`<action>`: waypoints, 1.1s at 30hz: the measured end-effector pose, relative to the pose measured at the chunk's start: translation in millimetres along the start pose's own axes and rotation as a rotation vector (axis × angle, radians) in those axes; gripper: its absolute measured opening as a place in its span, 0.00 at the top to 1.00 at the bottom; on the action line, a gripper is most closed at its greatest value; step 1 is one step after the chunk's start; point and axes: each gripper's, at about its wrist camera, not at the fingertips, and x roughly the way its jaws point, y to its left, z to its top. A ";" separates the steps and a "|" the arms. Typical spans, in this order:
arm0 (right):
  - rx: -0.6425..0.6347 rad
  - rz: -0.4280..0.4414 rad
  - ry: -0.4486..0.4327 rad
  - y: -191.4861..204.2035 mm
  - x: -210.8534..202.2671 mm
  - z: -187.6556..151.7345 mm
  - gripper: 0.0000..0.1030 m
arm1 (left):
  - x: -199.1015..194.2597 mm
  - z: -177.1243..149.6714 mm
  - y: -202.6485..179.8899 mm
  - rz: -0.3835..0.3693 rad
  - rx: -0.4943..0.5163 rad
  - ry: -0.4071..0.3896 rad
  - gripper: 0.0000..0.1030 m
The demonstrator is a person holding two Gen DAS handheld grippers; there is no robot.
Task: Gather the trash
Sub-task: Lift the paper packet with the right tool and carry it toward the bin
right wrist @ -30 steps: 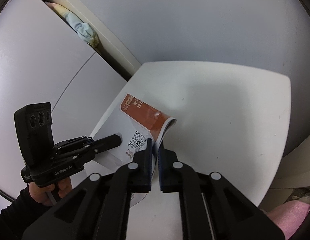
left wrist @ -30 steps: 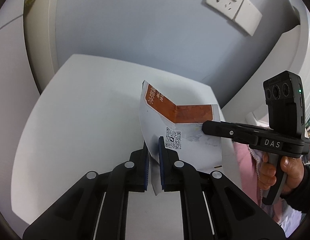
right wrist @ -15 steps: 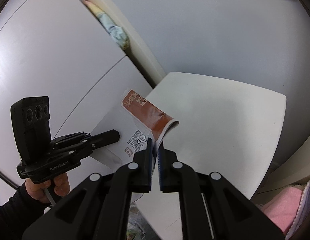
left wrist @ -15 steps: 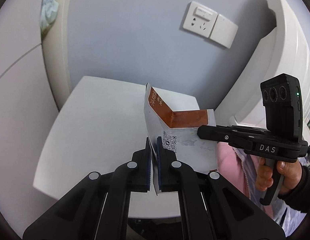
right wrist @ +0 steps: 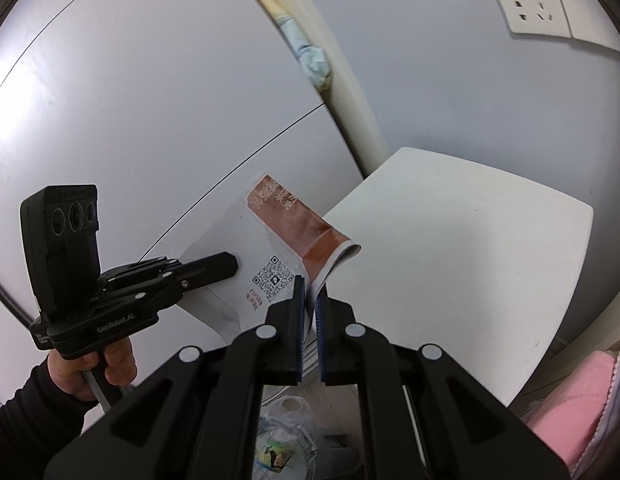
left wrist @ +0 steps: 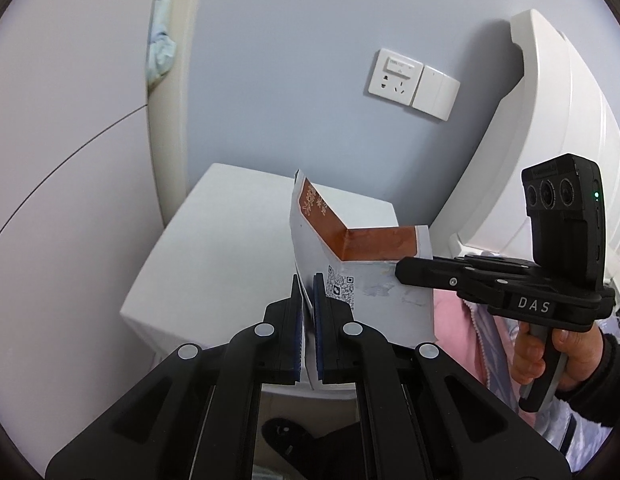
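Folded white paper bag [left wrist: 373, 292], brown-orange band

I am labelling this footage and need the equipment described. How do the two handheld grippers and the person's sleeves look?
Both grippers are matte black with flat fingers, blue ribbed pads and round silver screws. The right gripper reads "DAS" in white; its upright camera block has three lenses and a green light. The left gripper reads "GenRobot.AI", and a grey cable leaves its handle. Each hand wears a dark sleeve.
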 end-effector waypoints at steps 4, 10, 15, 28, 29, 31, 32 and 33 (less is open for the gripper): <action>-0.017 0.013 0.017 15.8 3.9 -9.6 0.93 | -18.1 -17.0 5.9 0.027 -0.017 -0.004 0.96; -0.024 0.025 0.063 43.9 23.6 -27.1 0.93 | -46.1 -50.2 24.4 0.082 -0.063 0.004 0.96; 0.043 0.022 0.103 67.6 49.7 -47.1 0.93 | -64.0 -80.1 45.1 0.124 -0.101 0.023 0.96; -0.027 0.088 0.268 123.1 117.3 -99.7 0.93 | -100.1 -178.6 92.0 0.229 -0.260 0.085 0.96; -0.028 0.093 0.283 126.9 123.9 -104.9 0.93 | -100.8 -184.2 94.3 0.234 -0.270 0.088 0.96; -0.033 0.101 0.314 135.3 135.6 -116.0 0.93 | -102.7 -199.4 99.5 0.247 -0.298 0.099 0.96; -0.038 0.104 0.327 139.0 140.3 -121.0 0.93 | -103.9 -207.5 102.3 0.254 -0.313 0.105 0.96; -0.042 0.106 0.338 141.2 142.5 -126.4 0.93 | -104.7 -214.2 104.9 0.258 -0.326 0.108 0.96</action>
